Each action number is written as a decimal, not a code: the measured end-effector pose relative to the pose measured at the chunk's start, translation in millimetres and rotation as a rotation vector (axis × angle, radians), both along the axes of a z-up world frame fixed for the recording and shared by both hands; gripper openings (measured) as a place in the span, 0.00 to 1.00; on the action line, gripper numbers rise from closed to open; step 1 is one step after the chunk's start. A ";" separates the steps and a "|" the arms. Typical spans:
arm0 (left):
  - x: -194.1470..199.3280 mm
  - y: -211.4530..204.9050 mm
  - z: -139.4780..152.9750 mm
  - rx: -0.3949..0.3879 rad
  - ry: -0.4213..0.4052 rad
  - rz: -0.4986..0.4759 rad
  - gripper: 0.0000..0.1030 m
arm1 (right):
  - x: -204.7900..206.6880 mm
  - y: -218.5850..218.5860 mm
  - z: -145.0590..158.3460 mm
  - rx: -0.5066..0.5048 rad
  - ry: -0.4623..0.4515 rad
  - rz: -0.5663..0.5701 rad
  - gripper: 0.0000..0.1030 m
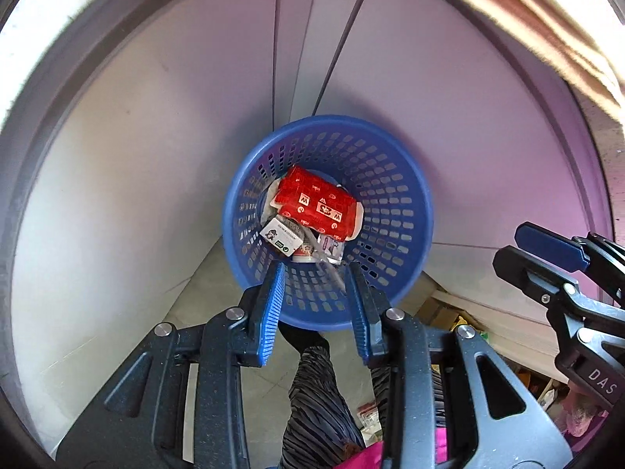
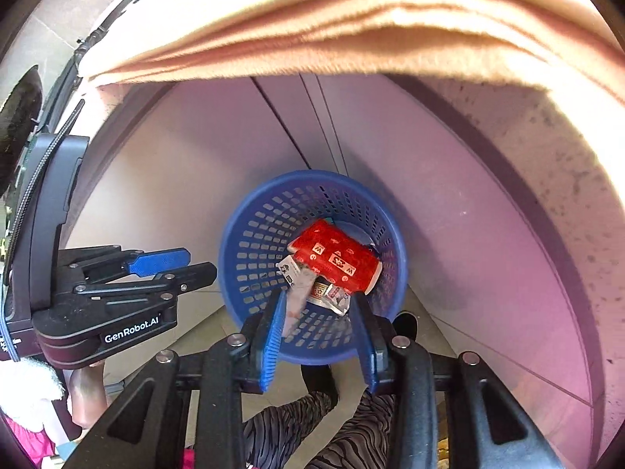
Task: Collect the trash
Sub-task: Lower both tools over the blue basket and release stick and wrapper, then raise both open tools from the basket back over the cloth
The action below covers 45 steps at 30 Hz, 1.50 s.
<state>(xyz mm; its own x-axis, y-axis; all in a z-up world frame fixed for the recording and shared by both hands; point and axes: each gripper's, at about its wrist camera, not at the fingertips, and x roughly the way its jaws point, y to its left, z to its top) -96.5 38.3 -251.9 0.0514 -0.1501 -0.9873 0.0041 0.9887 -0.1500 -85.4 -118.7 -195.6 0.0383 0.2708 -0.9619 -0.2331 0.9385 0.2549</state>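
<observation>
Below, both grippers (left (image 1: 318, 305), right (image 2: 318, 336)) hang parted over trash-filled blue basket (image 1: 390, 179)

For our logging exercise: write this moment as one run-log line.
left tool: open, empty | right tool: open, empty | blue basket: holds red carton, small wrappers | both tools above basket

Both grippers are black linkage frames with silver round pivot screws and ribbed blue pads on the fingers. The left gripper (image 2: 172, 265) carries white "GenRobot.AI" lettering and a braided black cable; the right gripper (image 1: 547, 250) shows "DAS" in white. The person wears dark zebra-striped trousers (image 1: 316, 391), black shoes and a pink top.
</observation>
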 end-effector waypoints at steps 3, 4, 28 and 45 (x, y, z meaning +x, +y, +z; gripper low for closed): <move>-2.8 3.5 10.5 -0.007 -0.017 0.013 0.31 | -0.4 -2.8 13.3 0.012 -0.016 0.010 0.39; -3.2 5.3 15.5 -0.011 -0.024 0.018 0.31 | -0.4 -4.2 19.0 0.018 -0.023 0.011 0.41; 57.6 -14.5 169.5 -0.105 -0.313 0.109 0.49 | 69.1 -90.2 188.4 0.197 -0.326 0.020 0.74; 130.8 -78.7 194.4 -0.168 -0.382 0.137 0.62 | 166.3 -144.1 210.8 0.184 -0.438 -0.011 0.90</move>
